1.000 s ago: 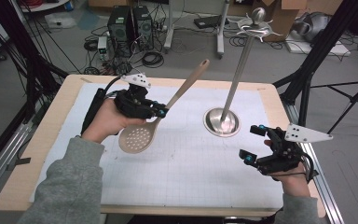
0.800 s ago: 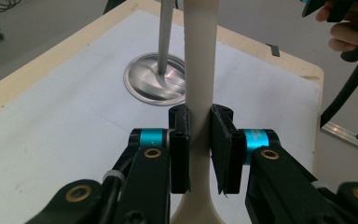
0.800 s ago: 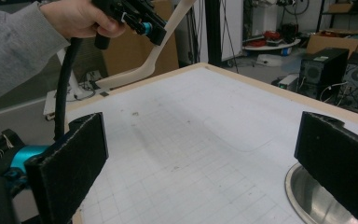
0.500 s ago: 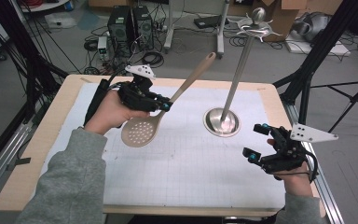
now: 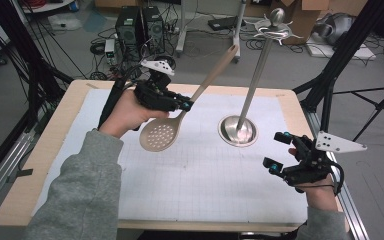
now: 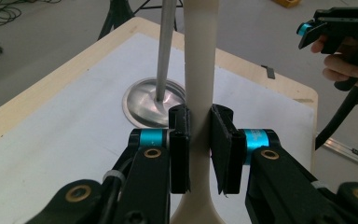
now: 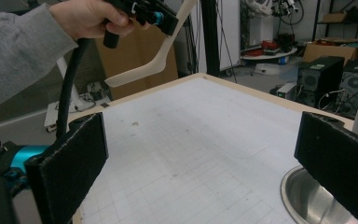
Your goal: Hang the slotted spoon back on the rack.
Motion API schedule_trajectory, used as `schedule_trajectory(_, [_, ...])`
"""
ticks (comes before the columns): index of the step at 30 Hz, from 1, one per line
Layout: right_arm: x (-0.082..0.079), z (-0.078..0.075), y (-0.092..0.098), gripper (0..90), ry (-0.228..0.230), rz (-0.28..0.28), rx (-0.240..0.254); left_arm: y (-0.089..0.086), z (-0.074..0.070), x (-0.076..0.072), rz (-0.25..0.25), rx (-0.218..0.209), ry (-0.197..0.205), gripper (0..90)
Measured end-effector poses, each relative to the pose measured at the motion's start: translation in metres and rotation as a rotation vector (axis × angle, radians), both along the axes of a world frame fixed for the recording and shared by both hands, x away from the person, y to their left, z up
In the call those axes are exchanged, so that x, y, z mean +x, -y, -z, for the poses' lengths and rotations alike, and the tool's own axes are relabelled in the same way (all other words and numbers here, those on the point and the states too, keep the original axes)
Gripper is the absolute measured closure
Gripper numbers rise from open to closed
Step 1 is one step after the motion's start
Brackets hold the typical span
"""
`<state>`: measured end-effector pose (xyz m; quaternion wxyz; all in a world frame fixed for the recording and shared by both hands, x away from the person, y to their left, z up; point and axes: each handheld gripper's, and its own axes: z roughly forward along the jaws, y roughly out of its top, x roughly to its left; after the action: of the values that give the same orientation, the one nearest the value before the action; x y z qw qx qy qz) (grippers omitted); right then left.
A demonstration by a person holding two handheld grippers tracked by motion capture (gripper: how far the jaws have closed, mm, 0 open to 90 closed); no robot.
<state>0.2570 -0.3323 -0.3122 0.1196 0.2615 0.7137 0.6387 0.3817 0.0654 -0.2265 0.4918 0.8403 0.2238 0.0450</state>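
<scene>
Left gripper: clamped on the slotted spoon's neck, bowl low, so the handle end tilts up toward the stand's hooks
Spoon place: in the air over the table's far-left part
Stand: base near far-right edge
Right gripper: jaws wide, empty, waiting near the right edge

A wooden table holds a big white mat with thin grid lines. A shiny metal stand sits on the mat.
</scene>
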Motion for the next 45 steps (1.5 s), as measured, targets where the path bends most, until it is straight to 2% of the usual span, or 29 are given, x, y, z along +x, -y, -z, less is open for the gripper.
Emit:
schedule_trajectory(3, [-0.001, -0.001, 0.003, 1.4, 0.005, 0.008, 0.009, 0.004, -0.002, 0.003, 0.000, 0.005, -0.001, 77.9])
schedule_trajectory(12, [-0.002, -0.001, 0.004, 1.4, 0.010, 0.005, 0.021, 0.005, -0.011, 0.004, 0.008, -0.023, 0.012, 77.9])
schedule_trajectory(16, [-0.003, -0.004, 0.005, 1.4, 0.018, -0.006, 0.045, 0.008, -0.015, 0.003, 0.004, -0.024, 0.029, 77.9])
schedule_trajectory(18, [-0.004, -0.006, 0.004, 1.4, 0.018, -0.010, 0.041, 0.009, -0.016, 0.003, 0.007, -0.028, 0.038, 77.9])
schedule_trajectory(20, [-0.004, -0.006, 0.003, 1.4, 0.024, -0.013, 0.037, 0.011, -0.017, 0.004, 0.008, -0.042, 0.029, 77.9])
schedule_trajectory(24, [-0.005, -0.005, 0.003, 1.4, 0.015, -0.018, 0.037, 0.013, -0.019, 0.006, 0.011, -0.035, 0.028, 77.9])
schedule_trajectory(26, [-0.004, -0.004, 0.003, 1.4, 0.006, -0.021, 0.037, 0.015, -0.020, 0.007, 0.006, -0.054, 0.024, 77.9])
schedule_trajectory(29, [-0.003, -0.003, 0.002, 1.4, -0.003, -0.031, 0.034, 0.018, -0.021, 0.009, 0.015, -0.059, 0.020, 77.9])
schedule_trajectory(33, [-0.004, -0.004, 0.003, 1.4, 0.000, -0.030, 0.036, 0.024, -0.021, 0.009, 0.018, -0.049, 0.031, 77.8])
schedule_trajectory(45, [-0.004, -0.003, 0.004, 1.4, 0.006, -0.036, 0.037, 0.027, -0.019, 0.012, 0.014, -0.039, 0.026, 77.9])
